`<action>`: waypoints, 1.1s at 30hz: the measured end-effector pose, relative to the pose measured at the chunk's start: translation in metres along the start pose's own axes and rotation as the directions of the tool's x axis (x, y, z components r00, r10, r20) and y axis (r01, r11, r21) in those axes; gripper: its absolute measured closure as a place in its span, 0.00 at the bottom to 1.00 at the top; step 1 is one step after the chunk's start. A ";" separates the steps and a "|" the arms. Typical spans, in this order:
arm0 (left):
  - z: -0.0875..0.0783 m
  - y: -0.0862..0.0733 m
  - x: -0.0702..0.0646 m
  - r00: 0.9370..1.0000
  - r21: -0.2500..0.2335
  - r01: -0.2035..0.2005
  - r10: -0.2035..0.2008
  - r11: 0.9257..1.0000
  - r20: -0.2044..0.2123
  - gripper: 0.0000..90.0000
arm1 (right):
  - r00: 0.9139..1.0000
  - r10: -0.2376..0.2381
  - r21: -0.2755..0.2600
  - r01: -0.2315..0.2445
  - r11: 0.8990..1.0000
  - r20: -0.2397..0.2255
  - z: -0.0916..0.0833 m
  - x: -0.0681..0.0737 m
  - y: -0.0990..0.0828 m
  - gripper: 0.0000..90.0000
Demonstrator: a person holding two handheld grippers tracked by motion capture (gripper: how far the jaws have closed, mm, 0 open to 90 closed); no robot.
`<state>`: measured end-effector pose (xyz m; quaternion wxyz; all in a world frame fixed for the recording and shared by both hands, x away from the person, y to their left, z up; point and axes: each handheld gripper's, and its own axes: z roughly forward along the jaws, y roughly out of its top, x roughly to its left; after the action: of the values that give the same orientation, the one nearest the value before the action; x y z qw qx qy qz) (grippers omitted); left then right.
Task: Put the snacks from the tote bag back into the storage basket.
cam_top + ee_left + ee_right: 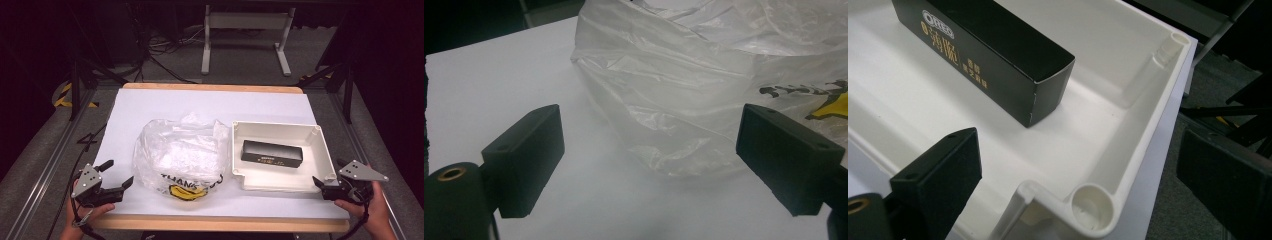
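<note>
- Black carton [272,153]: lies flat in the white tray [280,181], roughly central, long side across the tray; untouched by either gripper.
- White tray: sits on the right half of the bench [150,102], just beside the plastic bag.
- Plastic bag [177,155]: crumpled, translucent, printed lettering and a yellow mark toward the near edge; it rests left of the tray and holds no carton as far as can be seen.
- Right gripper [325,189]: jaws apart, empty, poised at the tray's near right corner.
- Left gripper [121,186]: jaws apart, empty, aimed at the bag's near left side, close but not touching.
- Progress, as judged: bagging the carton has not begun; grasping, opening the bag and transferring the carton all remain.
</note>
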<state>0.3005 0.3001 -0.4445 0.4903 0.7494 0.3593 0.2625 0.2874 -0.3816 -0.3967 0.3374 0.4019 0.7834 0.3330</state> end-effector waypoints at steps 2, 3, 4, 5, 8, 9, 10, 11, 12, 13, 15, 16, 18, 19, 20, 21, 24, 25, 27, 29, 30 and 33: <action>0.000 0.000 0.000 1.000 0.001 -0.001 0.001 1.000 0.000 0.14 | 1.000 0.003 -0.004 -0.003 1.000 0.000 0.001 0.000 -0.002 0.06; 0.000 0.000 0.000 1.000 0.001 -0.003 0.003 1.000 -0.002 0.14 | 1.000 0.001 -0.005 -0.001 1.000 -0.001 0.002 0.001 -0.005 0.05; 0.000 0.000 0.000 1.000 0.000 -0.002 0.002 1.000 -0.001 0.14 | 1.000 0.005 -0.005 -0.005 1.000 -0.012 0.005 0.002 -0.010 0.05; 0.000 0.000 0.000 1.000 0.002 -0.001 0.001 1.000 -0.001 0.14 | 1.000 0.005 -0.005 -0.005 1.000 -0.012 0.005 0.002 -0.010 0.05; 0.000 0.000 0.000 1.000 -0.002 -0.002 0.002 1.000 -0.003 0.14 | 1.000 0.018 -0.004 -0.018 1.000 -0.007 0.009 0.004 -0.018 0.05; 0.000 0.000 0.001 1.000 -0.002 -0.003 0.003 1.000 -0.002 0.14 | 1.000 0.025 -0.003 -0.025 1.000 -0.010 0.010 0.004 -0.020 0.05; 0.000 0.000 0.001 1.000 -0.002 -0.004 0.004 1.000 -0.002 0.14 | 1.000 0.027 -0.006 -0.027 1.000 -0.007 0.010 0.004 -0.022 0.05; 0.000 0.000 0.001 1.000 -0.002 -0.004 0.004 1.000 -0.002 0.14 | 0.999 0.035 -0.008 -0.035 0.999 -0.001 0.011 0.004 -0.024 0.05; 0.000 0.000 0.001 1.000 -0.002 -0.002 0.002 1.000 -0.003 0.14 | 0.999 0.048 -0.010 -0.048 0.999 0.000 0.011 0.004 -0.025 0.05; 0.000 -0.001 0.001 1.000 -0.001 -0.003 0.003 1.000 -0.003 0.14 | 0.998 0.056 -0.023 -0.056 0.998 0.001 0.011 0.004 -0.027 0.05; 0.001 -0.001 0.001 1.000 -0.001 -0.004 0.004 1.000 -0.002 0.14 | 0.998 0.068 -0.038 -0.067 0.997 0.009 0.012 0.003 -0.032 0.05; 0.001 -0.001 0.001 1.000 0.001 -0.006 0.006 1.000 -0.002 0.14 | 0.997 0.078 -0.048 -0.077 0.996 0.004 0.012 0.003 -0.033 0.05; 0.001 -0.001 0.001 1.000 0.003 -0.009 0.009 1.000 -0.001 0.14 | 0.996 0.087 -0.060 -0.087 0.994 0.003 0.014 0.003 -0.036 0.05; 0.001 -0.001 0.001 1.000 0.005 -0.010 0.010 1.000 -0.002 0.14 | 0.996 0.089 -0.066 -0.088 0.994 0.010 0.015 0.003 -0.037 0.04; 0.001 -0.002 0.001 1.000 0.006 -0.009 0.009 1.000 -0.004 0.14 | 0.996 0.091 -0.067 -0.090 0.994 0.012 0.016 0.003 -0.038 0.04; 0.001 -0.002 0.001 1.000 0.005 -0.007 0.007 1.000 -0.003 0.14 | 0.995 0.101 -0.080 -0.099 0.992 0.022 0.017 0.003 -0.039 0.04; 0.001 -0.003 0.001 1.000 0.004 -0.001 0.001 1.000 -0.001 0.14 | 0.992 0.118 -0.116 -0.113 0.987 0.037 0.017 0.002 -0.042 0.04; 0.001 -0.003 0.002 1.000 0.004 0.002 -0.002 1.000 -0.001 0.14 | 0.992 0.122 -0.124 -0.116 0.985 0.036 0.017 0.002 -0.042 0.04; 0.001 -0.003 0.002 1.000 0.002 0.004 -0.004 1.000 -0.001 0.14 | 0.990 0.133 -0.157 -0.126 0.980 0.037 0.016 0.001 -0.043 0.04; 0.001 -0.003 0.003 1.000 0.001 0.007 -0.007 1.000 -0.001 0.14 | 0.989 0.145 -0.178 -0.136 0.975 0.037 0.015 0.001 -0.043 0.04; 0.002 -0.003 0.003 1.000 0.003 0.008 -0.008 1.000 0.000 0.14 | 0.989 0.142 -0.181 -0.133 0.975 0.041 0.015 0.003 -0.042 0.04; 0.003 -0.005 0.003 1.000 0.013 0.005 -0.005 1.000 0.000 0.14 | 0.991 0.127 -0.171 -0.117 0.978 0.051 0.016 0.005 -0.043 0.04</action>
<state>0.3035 0.3018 -0.4499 0.4862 0.7515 0.3630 0.2590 0.2809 -0.3928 -0.4409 0.3729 0.4294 0.7159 0.4050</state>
